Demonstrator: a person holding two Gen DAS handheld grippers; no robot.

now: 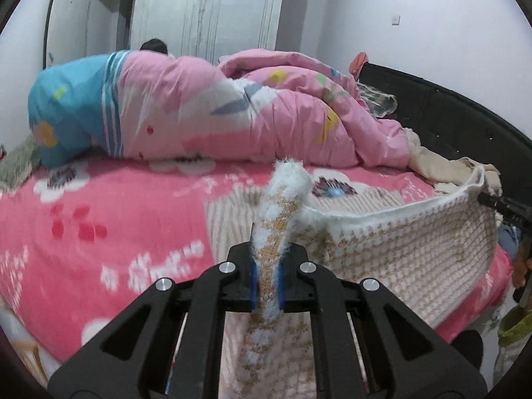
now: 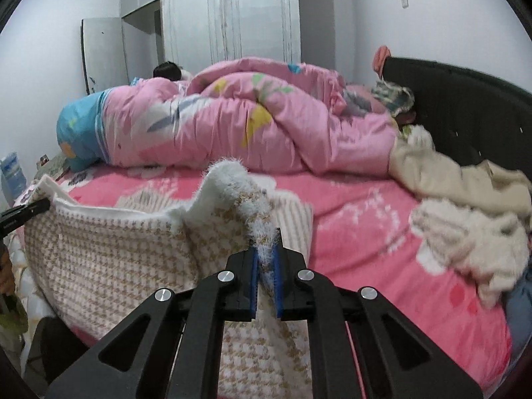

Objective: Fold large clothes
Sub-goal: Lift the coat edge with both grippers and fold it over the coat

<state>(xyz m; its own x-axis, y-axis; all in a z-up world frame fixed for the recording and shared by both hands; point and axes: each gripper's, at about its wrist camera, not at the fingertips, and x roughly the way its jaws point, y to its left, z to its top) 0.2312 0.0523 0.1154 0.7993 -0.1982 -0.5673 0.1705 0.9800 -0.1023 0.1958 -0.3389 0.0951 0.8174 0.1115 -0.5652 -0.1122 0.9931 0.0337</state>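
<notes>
Both grippers are angled down toward the bed, raised above the pink floral sheet (image 1: 99, 219).

Left gripper (image 1: 266, 279): jaws clenched on a bunched fuzzy edge of the knit sweater (image 1: 409, 242); fabric sits between the blue pads (image 1: 253, 281) and sticks up past the tips.

Right gripper (image 2: 265, 282): same story, pinched tight on the other fuzzy corner, pads (image 2: 277, 284) pressing knit. Its tip also shows at the right edge of the left view, at the sweater's far end.

Sweater (cream/tan houndstooth, white trim) hangs between the two grips at the near edge of the bed. Long axis runs side to side from gripper to gripper; the top hem sags slightly in the middle, the body drapes down over the mattress edge, and part lies back on the sheet.

Behind: rumpled pink duvet (image 2: 266, 126), a heap of cream clothes (image 2: 465, 219) by the black headboard (image 2: 465, 106).
</notes>
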